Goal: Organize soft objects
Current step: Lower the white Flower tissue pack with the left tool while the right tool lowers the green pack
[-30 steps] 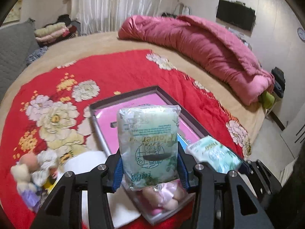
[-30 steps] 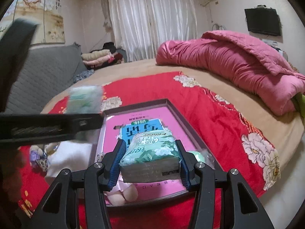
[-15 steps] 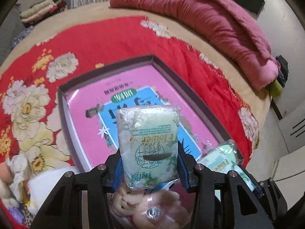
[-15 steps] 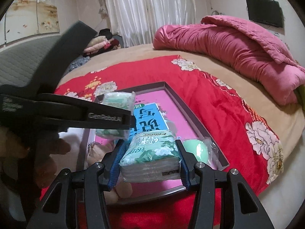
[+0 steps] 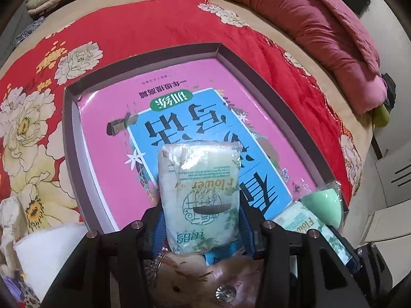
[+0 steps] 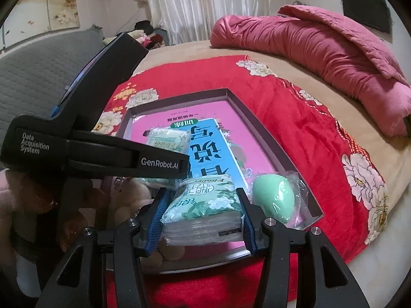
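Bedroom, red floral bedspread (image 5: pixel 154 30) w/ a shallow box (image 5: pixel 67 118) on it. L gripper (image 5: pixel 201 220) and R gripper (image 6: pixel 203 218) each clamp a tissue pack (image 5: pixel 199 197) (image 6: pixel 204 211) above the box, not yet set down. Green sponge egg (image 6: pixel 272 197) and a plush toy (image 5: pixel 195 279) already lie inside; a white towel (image 5: pixel 46 254) and other toys lie outside.

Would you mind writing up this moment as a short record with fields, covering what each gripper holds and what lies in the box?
Setting: shallow box on a red floral blanket on a bed
Left gripper: shut on a pale tissue pack, above the box
Right gripper: shut on a green-flowered tissue pack, over the box's near edge
Box lining: pink and blue printed sheet
Already in box: green egg-shaped sponge in clear wrap, right corner; plush toy, near edge
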The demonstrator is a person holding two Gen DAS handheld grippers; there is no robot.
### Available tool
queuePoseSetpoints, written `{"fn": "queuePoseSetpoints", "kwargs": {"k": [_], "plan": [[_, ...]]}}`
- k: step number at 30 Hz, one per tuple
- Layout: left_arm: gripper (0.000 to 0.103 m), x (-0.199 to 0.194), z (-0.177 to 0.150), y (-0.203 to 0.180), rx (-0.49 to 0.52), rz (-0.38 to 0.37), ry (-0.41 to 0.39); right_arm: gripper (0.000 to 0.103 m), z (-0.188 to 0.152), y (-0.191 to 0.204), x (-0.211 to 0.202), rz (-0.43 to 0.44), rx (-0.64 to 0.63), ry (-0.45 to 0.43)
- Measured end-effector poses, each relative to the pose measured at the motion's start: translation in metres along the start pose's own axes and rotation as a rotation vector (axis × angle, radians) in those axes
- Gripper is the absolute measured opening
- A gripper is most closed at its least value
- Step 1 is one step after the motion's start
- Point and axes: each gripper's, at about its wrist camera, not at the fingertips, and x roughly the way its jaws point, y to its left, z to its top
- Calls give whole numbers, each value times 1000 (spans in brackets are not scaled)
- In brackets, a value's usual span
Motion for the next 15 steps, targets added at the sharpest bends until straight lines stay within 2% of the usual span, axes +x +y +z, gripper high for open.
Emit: {"fn": "queuePoseSetpoints", "kwargs": {"k": [15], "plan": [[49,0,-1,5,-17,-17,12,53,-1,-2,3,-4,9,16]]}}
